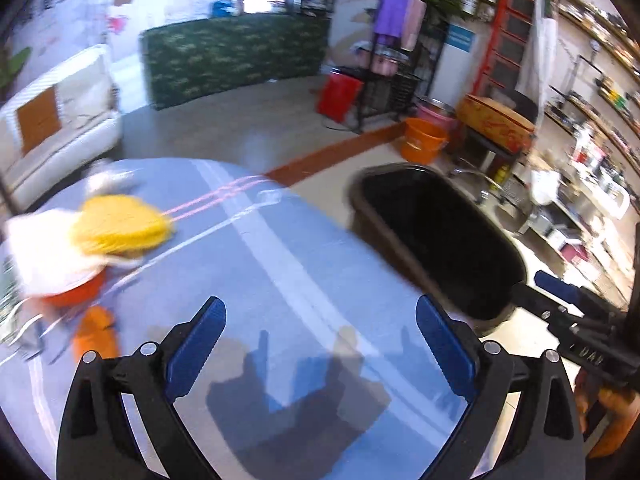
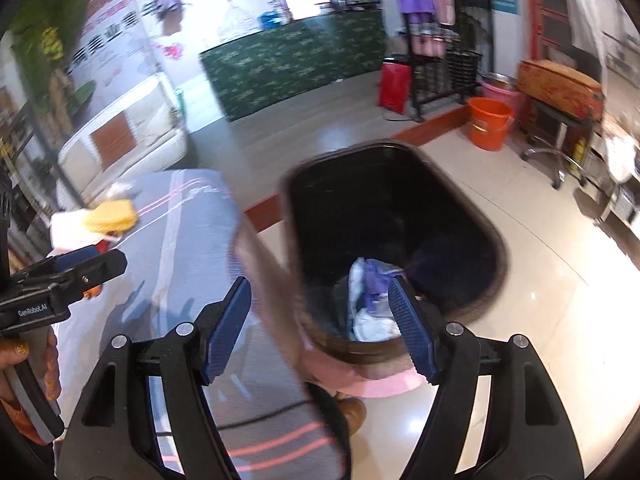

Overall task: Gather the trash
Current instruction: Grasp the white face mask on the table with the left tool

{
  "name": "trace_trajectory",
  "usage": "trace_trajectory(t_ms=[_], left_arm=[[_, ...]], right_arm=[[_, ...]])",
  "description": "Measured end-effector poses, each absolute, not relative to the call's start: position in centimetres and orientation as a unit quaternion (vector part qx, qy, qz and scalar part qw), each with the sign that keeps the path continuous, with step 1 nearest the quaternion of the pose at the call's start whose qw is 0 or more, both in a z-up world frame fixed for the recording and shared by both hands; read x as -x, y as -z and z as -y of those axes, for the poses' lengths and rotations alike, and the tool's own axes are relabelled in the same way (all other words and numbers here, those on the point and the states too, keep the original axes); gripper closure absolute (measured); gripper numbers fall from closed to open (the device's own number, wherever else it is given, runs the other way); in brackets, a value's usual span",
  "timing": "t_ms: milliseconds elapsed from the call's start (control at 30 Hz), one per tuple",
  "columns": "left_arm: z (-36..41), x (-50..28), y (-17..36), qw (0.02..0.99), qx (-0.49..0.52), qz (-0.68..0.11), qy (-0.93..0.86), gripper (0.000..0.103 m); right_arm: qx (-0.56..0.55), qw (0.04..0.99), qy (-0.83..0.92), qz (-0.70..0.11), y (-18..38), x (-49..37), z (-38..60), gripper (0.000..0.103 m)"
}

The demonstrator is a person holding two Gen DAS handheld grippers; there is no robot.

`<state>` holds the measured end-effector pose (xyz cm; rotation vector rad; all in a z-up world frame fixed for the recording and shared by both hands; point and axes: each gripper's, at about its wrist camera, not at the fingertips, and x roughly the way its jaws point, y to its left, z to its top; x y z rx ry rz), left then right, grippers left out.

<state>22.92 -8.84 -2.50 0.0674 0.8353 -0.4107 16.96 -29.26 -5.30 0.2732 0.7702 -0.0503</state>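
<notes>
My left gripper [image 1: 320, 308] hangs open over the blue-grey striped tablecloth [image 1: 280, 248], with nothing between its fingers. At the table's far left lie a yellow lump [image 1: 120, 224] on white paper [image 1: 40, 256], an orange bowl [image 1: 76, 294] and an orange scrap [image 1: 96, 336], all blurred. A black bin [image 1: 356, 216] stands on the floor by the table's right edge. My right gripper [image 2: 319, 286] is open above the bin's near rim [image 2: 288, 200] and holds nothing. Crumpled white and purple trash [image 2: 368, 312] lies at the bottom of the bin. The left gripper [image 2: 92, 264] also shows at the left of the right wrist view.
A white sofa [image 1: 60, 120] stands beyond the table. An orange bucket [image 2: 488, 122], a red bag [image 2: 394, 86], a black rack [image 2: 444, 72] and a stool with a box [image 2: 560, 88] line the far floor. Shelves run along the right wall [image 1: 592, 160].
</notes>
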Motion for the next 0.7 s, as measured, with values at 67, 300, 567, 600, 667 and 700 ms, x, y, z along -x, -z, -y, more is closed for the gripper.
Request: trace_trajectory(t_ms=[67,300,567,600,667,700], left_arm=[[6.7,-22.6,2.5,0.902,-0.023,-0.397,0.171,0.008],[-2.0,-23.1,2.0,0.922,0.030,-0.379,0.070,0.009],[-6.8,-29.2,-0.2,0.924,0.049,-0.378,0.014,0.027],[-6.9,-30.1,0.0,0.921,0.049,-0.386,0.012,0.033],[-7.1,-31.4,0.7,0.915,0.048,-0.400,0.015,0.046],[-7.2,-32.2,1.2,0.910,0.052,-0.410,0.018,0.052]], right_arm=[[-0.127,0.917,-0.001,-0.378,5.1,-17.6,27.6,0.032],[-0.090,0.915,-0.078,-0.386,4.3,-19.2,21.4,0.032],[-0.062,0.914,-0.122,-0.383,2.8,-19.9,17.1,0.032],[-0.057,0.913,-0.127,-0.384,2.7,-20.0,16.6,0.032],[-0.050,0.912,-0.132,-0.385,2.6,-20.2,15.9,0.032],[-0.047,0.911,-0.134,-0.386,2.6,-20.3,15.6,0.032]])
